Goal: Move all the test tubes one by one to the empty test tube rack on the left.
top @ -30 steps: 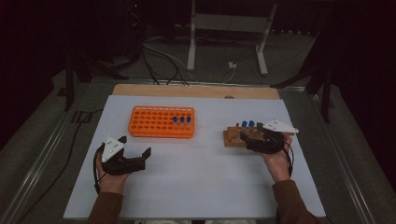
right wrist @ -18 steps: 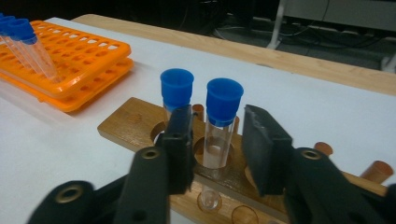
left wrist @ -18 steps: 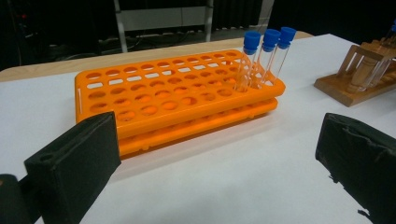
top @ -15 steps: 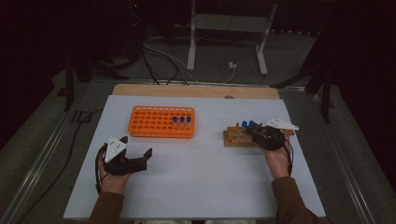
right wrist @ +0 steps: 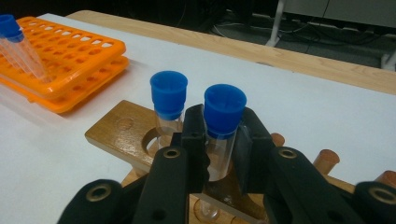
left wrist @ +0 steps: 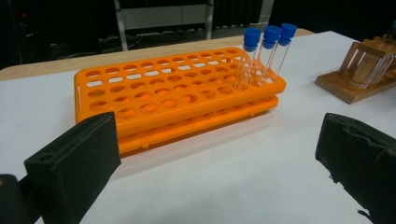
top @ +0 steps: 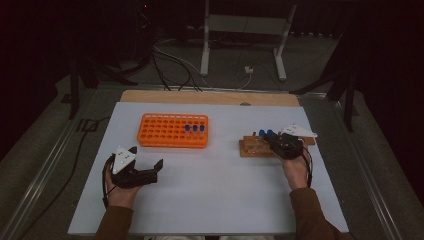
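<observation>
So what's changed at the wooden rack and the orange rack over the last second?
The right tongs have just been closing and now clamp a blue-capped clear test tube that stands in the wooden test tube rack; the hand barely shifted. Unchanged: the left tongs rest open on the white table, and three blue-capped tubes stand in the orange plastic rack.

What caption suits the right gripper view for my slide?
Right gripper clamps a blue-capped test tube standing in the wooden rack.

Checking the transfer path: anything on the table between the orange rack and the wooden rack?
Nothing: in the high view, bare white tabletop separates the orange rack from the wooden rack. The left gripper view shows the same gap.
</observation>
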